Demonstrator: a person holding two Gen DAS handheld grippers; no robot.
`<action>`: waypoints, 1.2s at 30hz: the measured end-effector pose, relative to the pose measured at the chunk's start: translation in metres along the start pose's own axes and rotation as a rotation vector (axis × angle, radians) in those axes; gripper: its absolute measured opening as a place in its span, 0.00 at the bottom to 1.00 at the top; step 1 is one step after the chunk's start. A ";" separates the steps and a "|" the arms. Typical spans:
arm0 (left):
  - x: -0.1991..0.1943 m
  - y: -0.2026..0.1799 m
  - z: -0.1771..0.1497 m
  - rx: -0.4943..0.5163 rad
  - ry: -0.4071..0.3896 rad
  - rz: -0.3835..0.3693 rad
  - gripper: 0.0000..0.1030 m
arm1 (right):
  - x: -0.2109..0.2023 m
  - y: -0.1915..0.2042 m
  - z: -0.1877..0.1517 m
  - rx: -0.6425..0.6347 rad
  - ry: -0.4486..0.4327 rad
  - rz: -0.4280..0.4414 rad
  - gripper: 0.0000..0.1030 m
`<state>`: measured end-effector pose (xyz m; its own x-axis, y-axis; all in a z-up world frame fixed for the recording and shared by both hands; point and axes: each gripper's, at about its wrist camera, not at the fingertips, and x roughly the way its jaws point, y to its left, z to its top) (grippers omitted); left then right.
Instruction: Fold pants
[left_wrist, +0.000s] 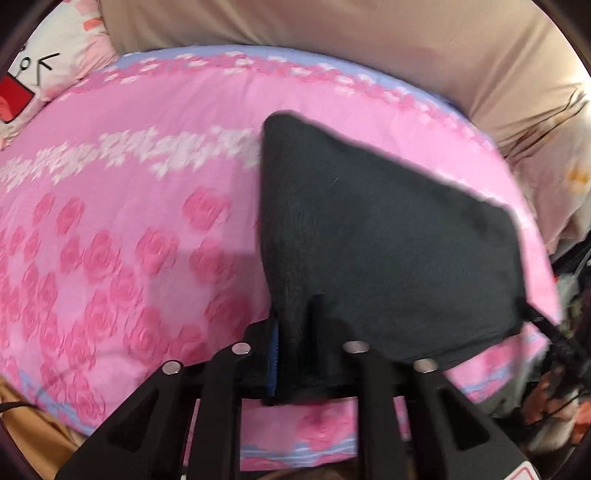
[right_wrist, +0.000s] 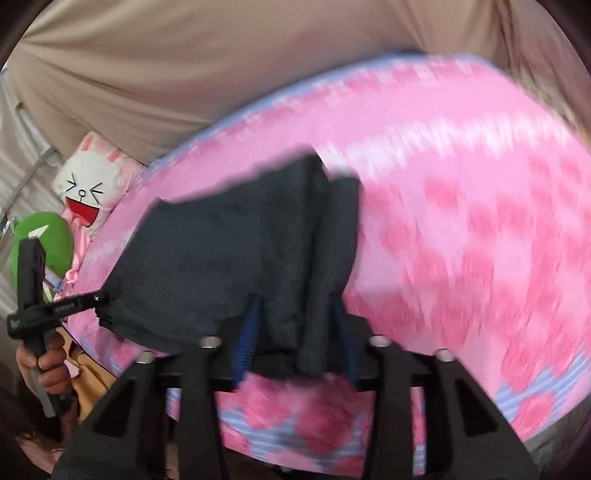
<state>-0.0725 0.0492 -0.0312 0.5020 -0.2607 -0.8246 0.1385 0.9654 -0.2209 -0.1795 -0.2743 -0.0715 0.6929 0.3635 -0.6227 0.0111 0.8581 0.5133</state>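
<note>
The black pants hang stretched between my two grippers above the pink rose-patterned bed. My left gripper is shut on one corner of the cloth, which covers its fingers. My right gripper is shut on a bunched fold of the pants, with blue pads showing on both sides. The left gripper also shows at the far left of the right wrist view, clamped on the other corner. The right gripper's tip holds the far right corner in the left wrist view.
A white rabbit cushion and a green plush lie at the bed's head. A beige curtain hangs behind the bed. A hand holds the left gripper's handle. Clutter lies off the bed's right edge.
</note>
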 end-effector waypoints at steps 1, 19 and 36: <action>-0.003 0.000 -0.002 -0.013 -0.026 0.014 0.41 | -0.001 -0.004 0.000 0.042 0.005 0.031 0.54; -0.017 -0.017 0.019 -0.092 -0.094 -0.176 0.19 | 0.000 0.044 0.012 -0.092 -0.063 0.019 0.30; -0.244 -0.056 0.015 0.161 -0.558 -0.268 0.11 | -0.157 0.153 0.029 -0.351 -0.389 0.167 0.30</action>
<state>-0.1899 0.0582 0.1899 0.7950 -0.4978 -0.3467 0.4258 0.8650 -0.2654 -0.2662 -0.2106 0.1220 0.8809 0.4015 -0.2506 -0.3170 0.8937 0.3175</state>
